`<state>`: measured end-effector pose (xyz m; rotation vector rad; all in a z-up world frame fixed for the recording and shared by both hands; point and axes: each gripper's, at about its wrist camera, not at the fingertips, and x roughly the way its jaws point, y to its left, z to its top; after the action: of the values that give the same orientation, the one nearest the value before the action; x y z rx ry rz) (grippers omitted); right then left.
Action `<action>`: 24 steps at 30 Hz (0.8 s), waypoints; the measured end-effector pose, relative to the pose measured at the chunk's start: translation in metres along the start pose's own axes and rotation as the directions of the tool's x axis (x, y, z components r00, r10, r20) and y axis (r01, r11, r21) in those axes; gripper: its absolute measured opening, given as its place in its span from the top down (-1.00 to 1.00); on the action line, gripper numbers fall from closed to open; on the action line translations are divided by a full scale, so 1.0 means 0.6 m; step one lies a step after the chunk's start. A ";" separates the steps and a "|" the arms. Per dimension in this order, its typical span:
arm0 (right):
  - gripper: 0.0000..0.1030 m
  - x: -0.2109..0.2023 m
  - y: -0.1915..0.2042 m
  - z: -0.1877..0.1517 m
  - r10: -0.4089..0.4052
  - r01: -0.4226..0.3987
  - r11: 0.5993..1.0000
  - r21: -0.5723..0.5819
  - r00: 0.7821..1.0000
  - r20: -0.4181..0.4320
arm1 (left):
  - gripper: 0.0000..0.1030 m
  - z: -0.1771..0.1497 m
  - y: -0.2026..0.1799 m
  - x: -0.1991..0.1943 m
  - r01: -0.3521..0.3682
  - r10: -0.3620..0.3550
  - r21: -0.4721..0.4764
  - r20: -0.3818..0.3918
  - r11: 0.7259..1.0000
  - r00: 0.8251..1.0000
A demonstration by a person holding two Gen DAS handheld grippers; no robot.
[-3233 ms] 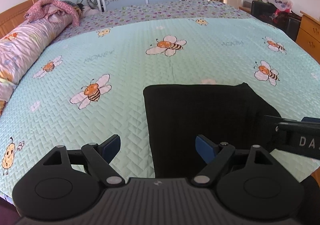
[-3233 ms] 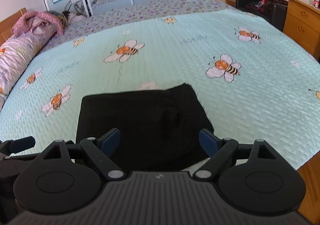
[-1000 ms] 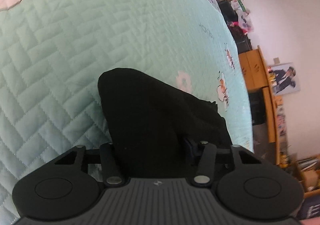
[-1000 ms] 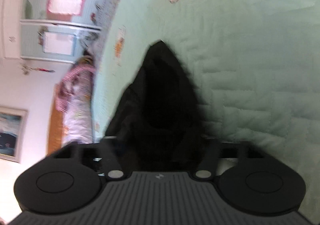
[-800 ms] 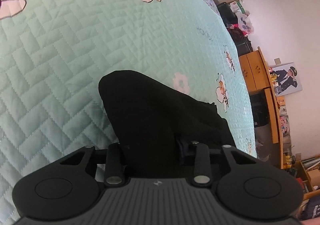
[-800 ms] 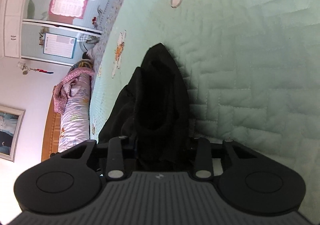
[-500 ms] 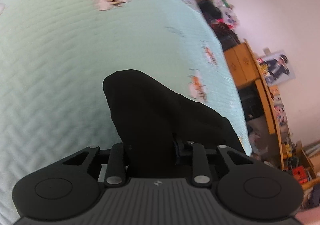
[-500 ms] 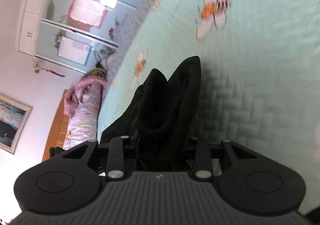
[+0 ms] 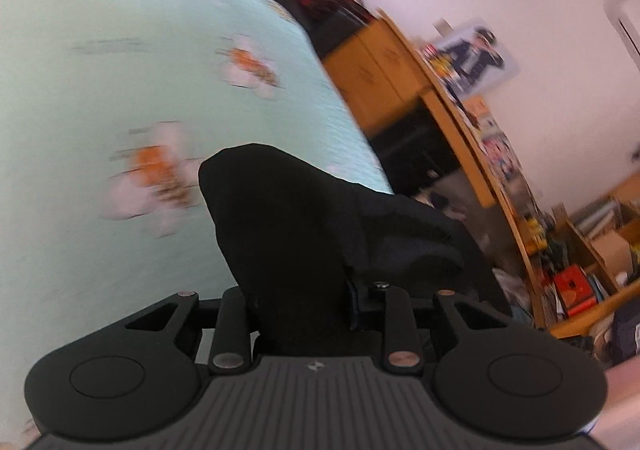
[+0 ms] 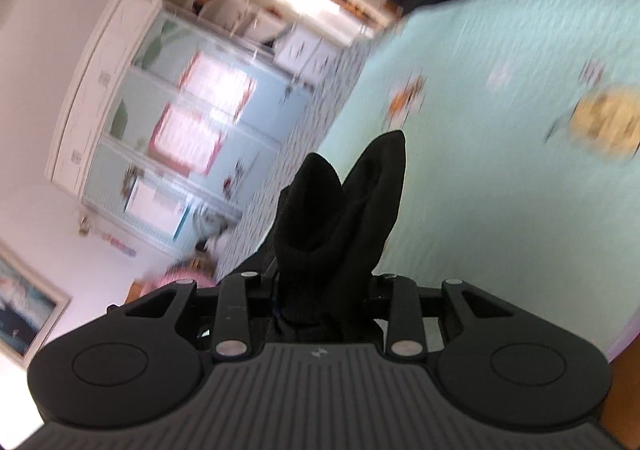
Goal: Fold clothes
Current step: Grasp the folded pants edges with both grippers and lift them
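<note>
Mint bee-print bedspread (blurred), wooden dresser beside it.

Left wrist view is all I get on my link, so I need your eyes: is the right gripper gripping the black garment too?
Observer: Yes. In the right wrist view the right gripper is shut on the black garment, which bunches up between its fingers.
Operator: What lies behind the cloth on that side?
Observer: A pale blue wardrobe with pink-framed posters on its doors, which your view lacks.
Operator: Is the bed visible there?
Observer: Yes, the mint bee-print bedspread fills the right of that view, blurred.
</note>
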<state>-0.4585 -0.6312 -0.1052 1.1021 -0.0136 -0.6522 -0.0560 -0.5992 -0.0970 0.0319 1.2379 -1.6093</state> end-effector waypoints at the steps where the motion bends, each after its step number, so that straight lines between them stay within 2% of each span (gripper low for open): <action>1: 0.32 -0.012 -0.013 0.029 -0.010 0.010 1.000 -0.007 1.000 0.022 | 0.42 0.011 -0.020 0.030 0.008 -0.008 0.011 -0.002 1.000 1.000; 5: 0.32 -0.029 -0.080 0.127 -0.059 0.060 0.998 -0.012 0.995 0.083 | 0.41 0.054 -0.093 0.156 0.041 -0.039 0.060 -0.043 0.997 0.998; 9: 0.32 -0.042 -0.152 0.220 -0.109 0.112 0.994 -0.009 0.985 0.137 | 0.39 0.081 -0.127 0.276 0.050 -0.041 0.088 -0.097 0.995 0.994; 14: 0.32 -0.034 -0.233 0.291 -0.185 0.185 0.983 0.012 0.967 0.173 | 0.39 0.093 -0.151 0.433 0.031 -0.011 0.114 -0.168 0.993 0.986; 15: 0.32 -0.030 -0.252 0.297 -0.202 0.202 0.979 0.019 0.964 0.173 | 0.37 0.092 -0.153 0.455 0.023 -0.001 0.123 -0.173 0.992 0.985; 16: 0.31 -0.025 -0.272 0.300 -0.221 0.220 0.975 0.026 0.960 0.171 | 0.26 0.089 -0.151 0.479 0.003 0.021 0.132 -0.180 0.991 0.983; 17: 0.29 -0.020 -0.292 0.304 -0.240 0.237 0.971 0.033 0.956 0.169 | 0.14 0.084 -0.146 0.501 -0.028 0.055 0.141 -0.193 0.990 0.980; 18: 0.24 -0.012 -0.319 0.305 -0.268 0.262 0.963 0.059 0.950 0.157 | 0.11 0.077 -0.137 0.520 -0.065 0.096 0.152 -0.210 0.986 0.973; 19: 0.12 -0.001 -0.353 0.301 -0.314 0.301 0.948 0.106 0.940 0.134 | 0.09 0.069 -0.127 0.533 -0.101 0.138 0.167 -0.226 0.981 0.964; 20: 0.08 0.003 -0.378 0.293 -0.360 0.346 0.930 0.127 0.925 0.117 | -0.02 0.062 -0.116 0.542 -0.132 0.172 0.177 -0.235 0.975 0.957; 21: 0.06 0.005 -0.398 0.284 -0.405 0.390 0.911 0.137 0.909 0.103 | -0.09 0.057 -0.103 0.540 -0.141 0.178 0.168 -0.232 0.976 0.956; 22: -0.11 0.006 -0.417 0.275 -0.448 0.433 0.889 0.146 0.890 0.089 | -0.16 0.056 -0.092 0.531 -0.125 0.155 0.141 -0.226 0.982 0.962; 24: -0.16 -0.018 -0.413 0.255 -0.466 0.446 0.883 0.147 0.870 0.160 | -0.18 0.054 -0.079 0.503 -0.112 0.136 0.122 -0.208 0.986 0.969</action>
<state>-0.6363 -0.8224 -0.2351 1.1493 0.0502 -1.1967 -0.2069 -0.8365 -0.2202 0.3563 1.2836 -1.5930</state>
